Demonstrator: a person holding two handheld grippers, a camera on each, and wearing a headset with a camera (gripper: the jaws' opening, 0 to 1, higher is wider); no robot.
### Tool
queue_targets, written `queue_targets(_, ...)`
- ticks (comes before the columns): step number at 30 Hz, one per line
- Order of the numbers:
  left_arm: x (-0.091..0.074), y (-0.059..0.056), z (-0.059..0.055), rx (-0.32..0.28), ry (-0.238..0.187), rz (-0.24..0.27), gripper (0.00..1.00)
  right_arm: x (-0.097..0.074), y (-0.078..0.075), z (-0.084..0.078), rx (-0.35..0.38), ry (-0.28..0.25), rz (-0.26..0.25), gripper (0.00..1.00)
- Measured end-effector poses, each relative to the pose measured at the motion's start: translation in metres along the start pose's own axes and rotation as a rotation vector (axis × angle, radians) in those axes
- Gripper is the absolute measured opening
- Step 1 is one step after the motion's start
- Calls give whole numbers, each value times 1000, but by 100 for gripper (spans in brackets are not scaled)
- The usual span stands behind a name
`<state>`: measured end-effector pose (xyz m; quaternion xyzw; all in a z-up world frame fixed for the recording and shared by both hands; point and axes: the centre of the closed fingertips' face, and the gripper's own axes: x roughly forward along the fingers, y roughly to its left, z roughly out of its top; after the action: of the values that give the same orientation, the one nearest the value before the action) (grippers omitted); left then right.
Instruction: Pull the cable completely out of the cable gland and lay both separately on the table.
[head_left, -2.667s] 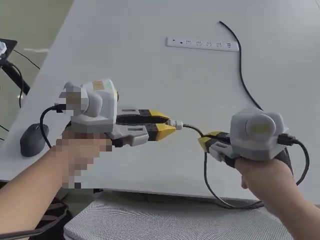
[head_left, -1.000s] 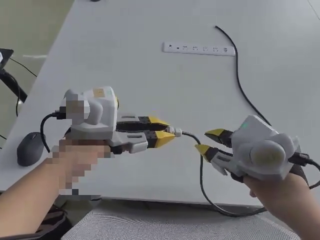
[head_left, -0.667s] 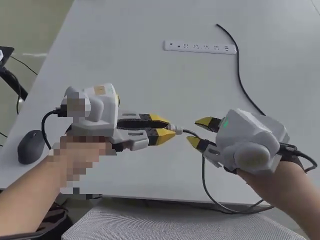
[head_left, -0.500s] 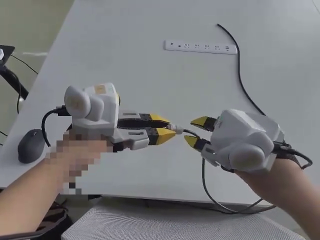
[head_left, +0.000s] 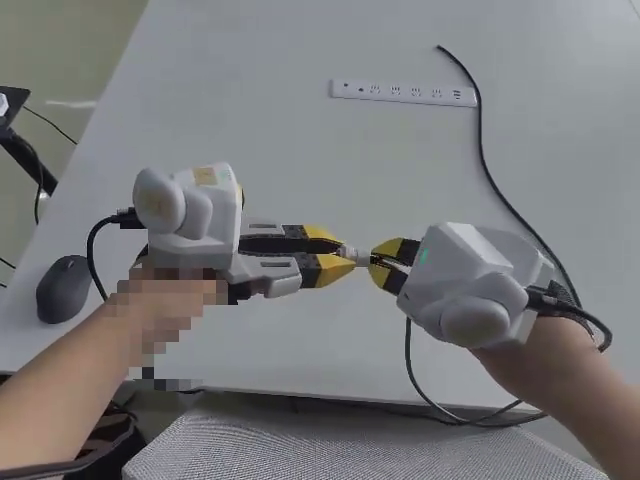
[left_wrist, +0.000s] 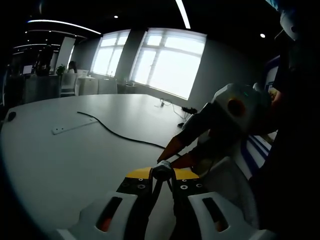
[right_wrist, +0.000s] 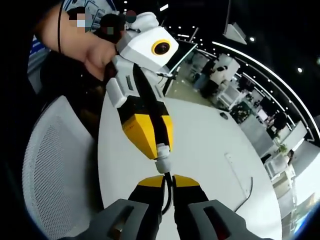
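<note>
Over the near edge of the desk (head_left: 300, 130), the left gripper (head_left: 336, 262) has its jaws clamped on the white cable gland (left_wrist: 162, 171). Tip to tip with it, the right gripper (head_left: 385, 268) has its jaws pinched on the black cable (right_wrist: 168, 187) just beside the gland. A mouse (head_left: 62, 287) sits by the left edge. A power strip (head_left: 405, 91) lies toward the far edge.

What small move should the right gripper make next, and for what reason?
Probably pull the right gripper straight away from the left gripper: its jaws look closed on the cable just beside the cable gland, which the left gripper holds.
</note>
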<state>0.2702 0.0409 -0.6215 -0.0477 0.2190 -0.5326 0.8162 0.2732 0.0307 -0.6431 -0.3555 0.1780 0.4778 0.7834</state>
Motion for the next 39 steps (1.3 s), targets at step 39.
queue_targets(39, -1, 1, 3, 8, -19, 11, 15, -4, -18, -31, 341, 2, -45, 1)
